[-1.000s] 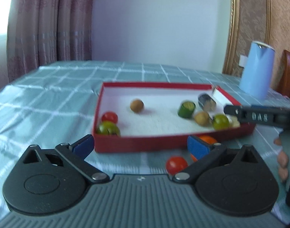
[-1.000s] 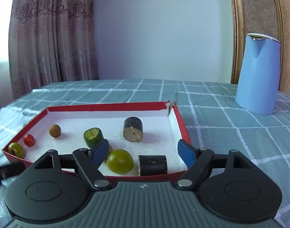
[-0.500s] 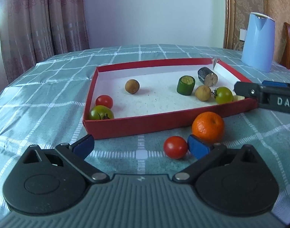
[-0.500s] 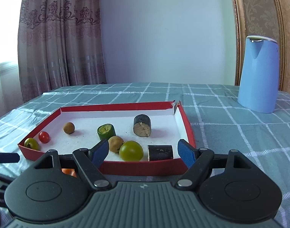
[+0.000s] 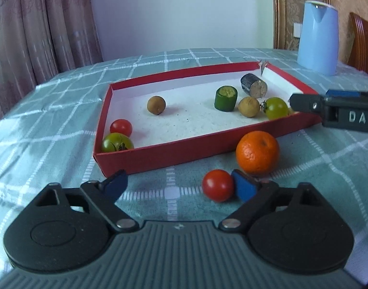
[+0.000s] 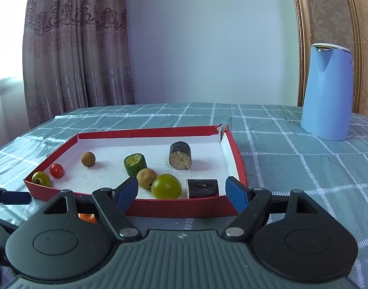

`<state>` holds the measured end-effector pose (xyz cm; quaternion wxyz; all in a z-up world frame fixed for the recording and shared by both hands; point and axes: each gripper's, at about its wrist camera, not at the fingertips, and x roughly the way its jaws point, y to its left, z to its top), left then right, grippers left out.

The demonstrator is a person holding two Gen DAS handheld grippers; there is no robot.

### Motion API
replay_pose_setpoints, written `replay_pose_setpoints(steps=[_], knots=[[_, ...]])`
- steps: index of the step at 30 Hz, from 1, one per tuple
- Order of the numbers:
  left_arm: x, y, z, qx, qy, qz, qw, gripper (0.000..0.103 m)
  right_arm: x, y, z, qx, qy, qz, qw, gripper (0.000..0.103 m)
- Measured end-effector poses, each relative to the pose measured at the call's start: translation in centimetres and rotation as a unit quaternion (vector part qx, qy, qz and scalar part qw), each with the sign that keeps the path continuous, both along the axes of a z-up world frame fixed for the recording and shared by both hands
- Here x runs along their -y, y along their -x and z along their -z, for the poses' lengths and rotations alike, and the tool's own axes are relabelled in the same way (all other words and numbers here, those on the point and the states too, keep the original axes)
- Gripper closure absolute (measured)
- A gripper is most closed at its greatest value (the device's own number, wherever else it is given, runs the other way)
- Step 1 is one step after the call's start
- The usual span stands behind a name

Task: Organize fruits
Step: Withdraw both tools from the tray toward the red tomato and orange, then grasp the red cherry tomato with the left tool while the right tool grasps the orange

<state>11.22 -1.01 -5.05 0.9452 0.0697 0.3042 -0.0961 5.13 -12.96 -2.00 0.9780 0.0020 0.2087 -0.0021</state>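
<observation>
**Both grippers open, two fruits outside the tray**

Left gripper (image 5: 180, 184) gapes wide, nothing held; a red tomato (image 5: 217, 185) sits against its right pad, orange (image 5: 257, 152) just behind, both on the tablecloth (image 5: 51, 130). Right gripper (image 6: 181, 191) spread too, empty, before the red tray (image 6: 184, 208); orange mostly hidden behind its finger there. Tray holds remaining fruit and cut pieces. Blue kettle (image 6: 327, 91) far right.

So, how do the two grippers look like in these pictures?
Both look alike. The left gripper and the right gripper each have a grey ribbed body, two round black discs, black link arms with silver pivots, and blue-padded fingers. White letters "DAS" mark the right one's side in the left view.
</observation>
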Motion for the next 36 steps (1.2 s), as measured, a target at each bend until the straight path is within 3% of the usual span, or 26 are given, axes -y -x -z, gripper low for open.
replay_pose_setpoints(steps=[4, 9, 12, 17, 29, 36], knots=[[-0.2, 0.3, -0.1, 0.004, 0.006, 0.007, 0.9999, 0.023, -0.1, -0.1, 0.0, -0.002, 0.002, 0.000, 1.000, 0.023], [0.2, 1.2, -0.2, 0.013, 0.015, 0.046, 0.9988, 0.065, -0.3, 0.0, 0.1, -0.002, 0.006, -0.003, 1.000, 0.023], [0.8, 1.8, -0.1, 0.022, 0.003, 0.060, 0.9979, 0.077, -0.5, 0.1, 0.1, -0.001, 0.011, -0.004, 1.000, 0.023], [1.0, 1.9, -0.1, 0.025, 0.001, 0.057, 0.9981, 0.079, -0.5, 0.0, 0.2, -0.005, 0.014, -0.006, 1.000, 0.023], [-2.6, 0.9, -0.3, 0.024, 0.041, -0.069, 0.9964, 0.080, -2.2, 0.3, 0.6, -0.031, 0.005, -0.067, 0.997, 0.023], [-3.0, 0.7, -0.2, 0.020, 0.045, -0.078, 0.9957, 0.079, -4.4, 0.5, 0.9, -0.044, 0.021, -0.092, 0.995, 0.023]])
